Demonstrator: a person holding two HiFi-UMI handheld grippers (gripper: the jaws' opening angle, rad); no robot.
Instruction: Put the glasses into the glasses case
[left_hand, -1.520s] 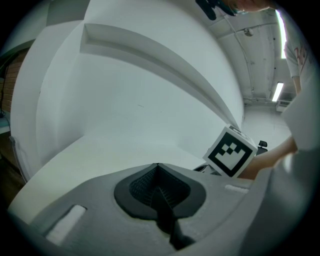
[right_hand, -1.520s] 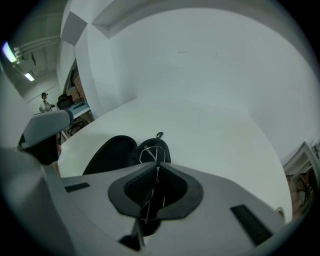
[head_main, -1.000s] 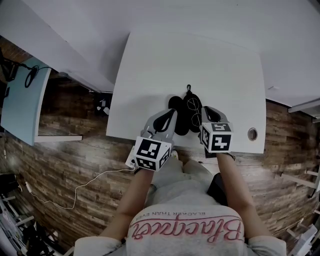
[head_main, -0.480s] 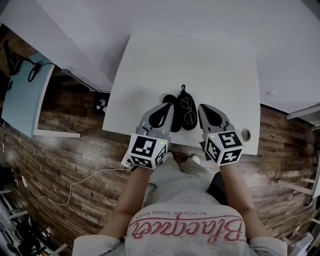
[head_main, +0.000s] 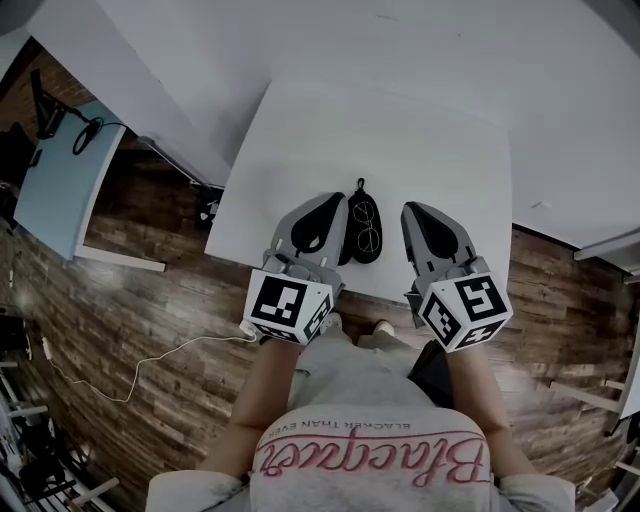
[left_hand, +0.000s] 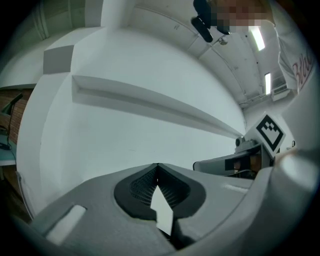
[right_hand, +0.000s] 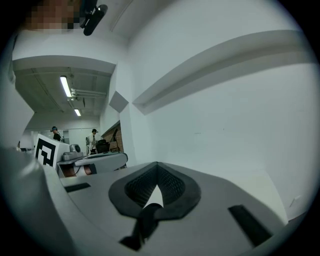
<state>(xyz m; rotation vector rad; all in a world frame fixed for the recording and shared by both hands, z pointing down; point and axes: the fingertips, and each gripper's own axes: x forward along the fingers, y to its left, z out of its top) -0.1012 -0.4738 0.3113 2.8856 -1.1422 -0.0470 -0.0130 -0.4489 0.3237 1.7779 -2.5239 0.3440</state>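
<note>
A black glasses case (head_main: 352, 238) lies open on the white table (head_main: 400, 140) near its front edge. A pair of round-lens glasses (head_main: 366, 226) rests on it. My left gripper (head_main: 336, 201) is just left of the case and covers its left part. My right gripper (head_main: 410, 208) is to the right of the case, a small gap away. Both are shut with nothing between the jaws. In the left gripper view the left gripper (left_hand: 158, 165) points at a white wall. The right gripper (right_hand: 157, 164) faces the same wall in its own view. Neither gripper view shows the case.
The table's front edge (head_main: 300, 270) runs just under both grippers, with wooden floor (head_main: 150, 300) below. A cable (head_main: 150, 370) trails on the floor at the left. A pale blue desk (head_main: 60, 190) stands far left. Two people (right_hand: 55, 134) stand far off.
Both grippers have drawn back from the case and spread apart to its two sides. The glasses stay on the open case.
</note>
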